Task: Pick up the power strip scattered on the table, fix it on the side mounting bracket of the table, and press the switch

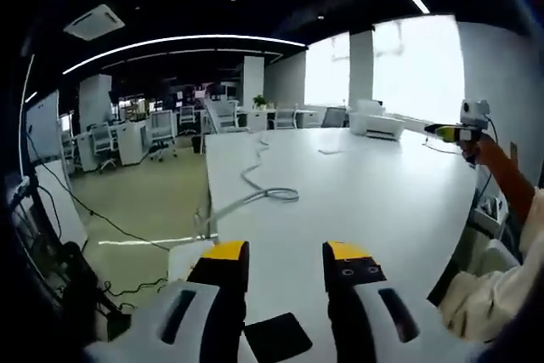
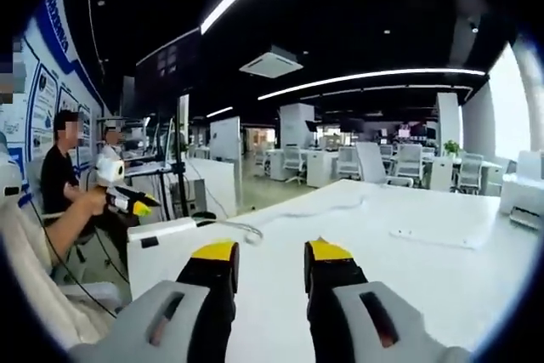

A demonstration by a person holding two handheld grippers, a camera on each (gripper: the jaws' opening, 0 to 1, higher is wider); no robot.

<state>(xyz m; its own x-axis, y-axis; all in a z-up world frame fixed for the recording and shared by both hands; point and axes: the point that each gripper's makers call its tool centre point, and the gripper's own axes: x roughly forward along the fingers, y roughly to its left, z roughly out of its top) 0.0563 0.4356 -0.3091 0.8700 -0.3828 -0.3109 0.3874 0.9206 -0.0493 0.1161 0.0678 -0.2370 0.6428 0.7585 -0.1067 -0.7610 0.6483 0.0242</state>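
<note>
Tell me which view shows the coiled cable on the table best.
The left gripper view: the cable lies in full on the white table, its loop ahead of the open left gripper. The right gripper view catches it only small, near the table's left edge.

On the surface [image 1: 365, 201], a coiled cable [image 1: 270, 193] lies left of centre, its run leading toward the far edge. A printer [image 1: 376, 124] sits at the far right corner. Office chairs [image 1: 161, 132] stand beyond the surface's far left, on the floor [image 1: 144, 197].
</note>
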